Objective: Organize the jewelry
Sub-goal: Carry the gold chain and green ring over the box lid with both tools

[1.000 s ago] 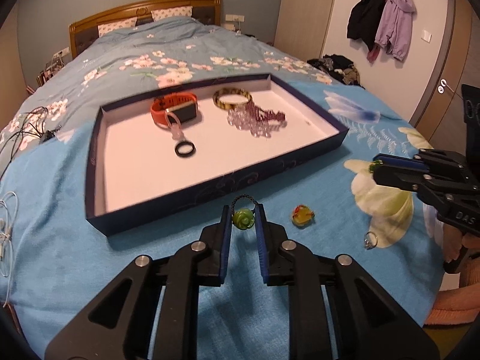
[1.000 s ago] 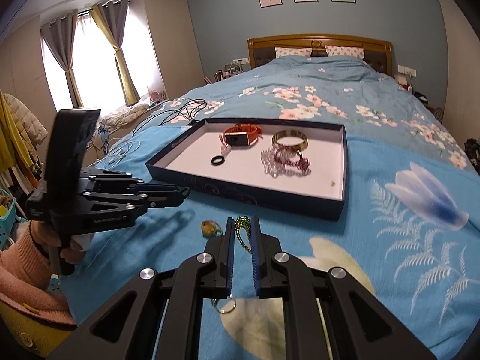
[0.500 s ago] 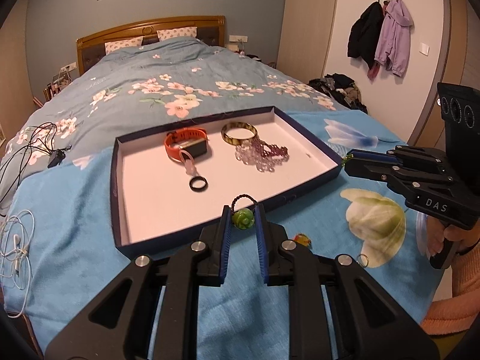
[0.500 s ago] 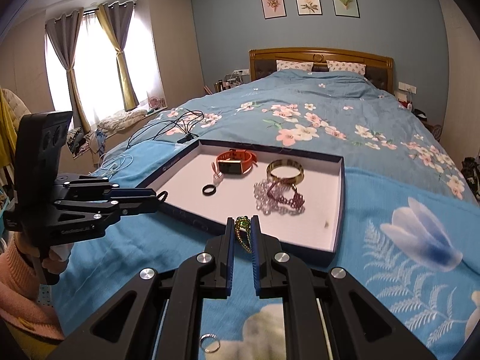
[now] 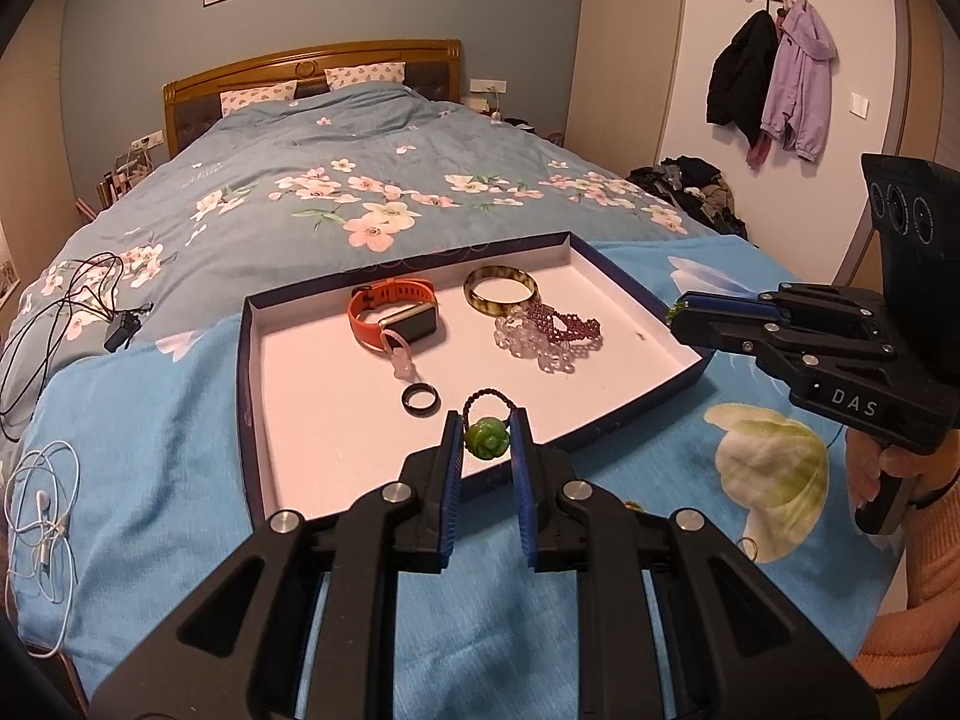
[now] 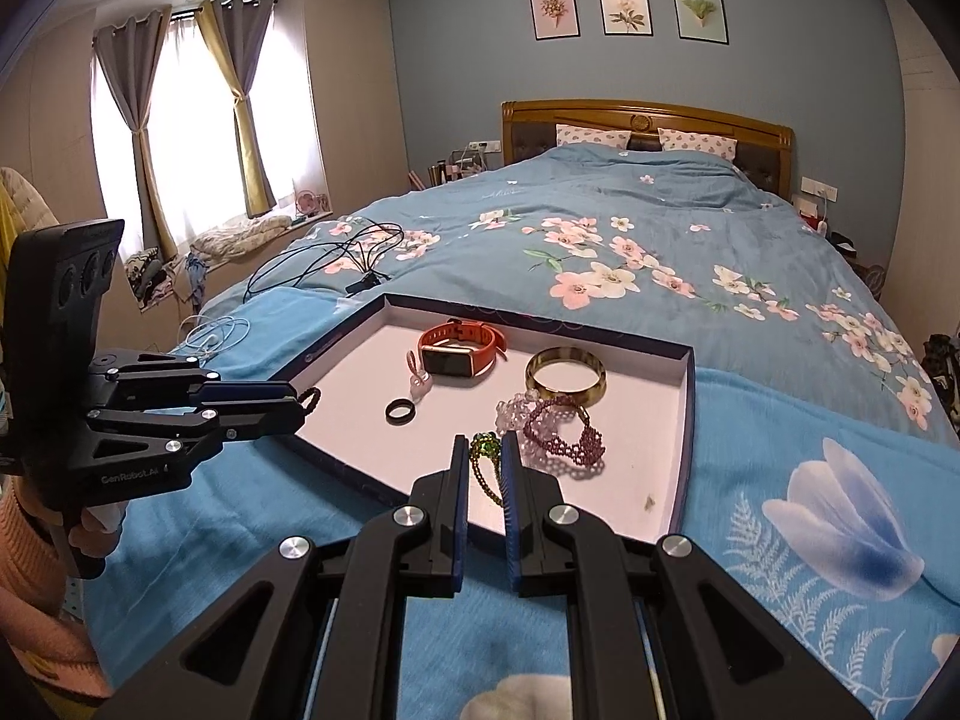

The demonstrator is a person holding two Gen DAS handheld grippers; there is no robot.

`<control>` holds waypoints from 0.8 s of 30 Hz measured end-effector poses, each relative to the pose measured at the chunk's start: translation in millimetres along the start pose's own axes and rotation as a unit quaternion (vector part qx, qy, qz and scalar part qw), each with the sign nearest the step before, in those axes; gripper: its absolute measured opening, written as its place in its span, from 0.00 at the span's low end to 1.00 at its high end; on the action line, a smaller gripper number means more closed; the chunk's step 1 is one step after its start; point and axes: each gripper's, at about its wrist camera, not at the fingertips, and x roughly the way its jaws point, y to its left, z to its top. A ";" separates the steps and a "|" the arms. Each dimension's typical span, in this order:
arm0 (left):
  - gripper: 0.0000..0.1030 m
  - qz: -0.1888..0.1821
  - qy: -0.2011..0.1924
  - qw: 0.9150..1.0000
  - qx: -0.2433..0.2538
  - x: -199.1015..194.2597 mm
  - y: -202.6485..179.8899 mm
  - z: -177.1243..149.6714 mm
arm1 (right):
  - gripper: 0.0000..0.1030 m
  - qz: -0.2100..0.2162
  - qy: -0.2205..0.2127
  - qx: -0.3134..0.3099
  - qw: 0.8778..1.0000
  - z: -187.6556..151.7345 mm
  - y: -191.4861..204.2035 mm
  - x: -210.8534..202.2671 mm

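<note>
A dark blue tray (image 5: 252, 396) with a pale floor lies on the bed; it also shows in the right wrist view (image 6: 689, 396). In it are an orange watch (image 5: 393, 318), a bangle (image 5: 501, 298), beaded bracelets (image 5: 549, 333), a black ring (image 5: 420, 401) and a small pink charm (image 5: 401, 360). My left gripper (image 5: 487, 438) is shut on a green rose bead with a dark cord loop (image 5: 486, 437), held over the tray's near edge. My right gripper (image 6: 485, 456) is shut on a green beaded piece (image 6: 485, 450), held over the tray's near side.
A small ring (image 5: 748, 547) lies on the blue blanket at the right. White earphones (image 5: 39, 516) and black cables (image 5: 66, 306) lie at the left of the bed. Coats hang on the wall (image 5: 774, 84) at the right.
Both grippers have lifted off the blanket with their pieces and moved forward to the tray. The yellow-red bead on the blanket is out of sight now.
</note>
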 end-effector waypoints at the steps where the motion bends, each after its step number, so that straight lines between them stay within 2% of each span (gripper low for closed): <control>1: 0.16 0.000 0.000 1.000 0.000 0.6 0.1 0.9 | 0.08 0.002 0.000 0.001 1.000 0.9 -0.5 0.6; 24: 0.16 0.020 0.004 1.000 -0.005 19.1 8.6 9.9 | 0.08 -0.003 0.017 -0.013 1.000 12.9 -0.2 28.9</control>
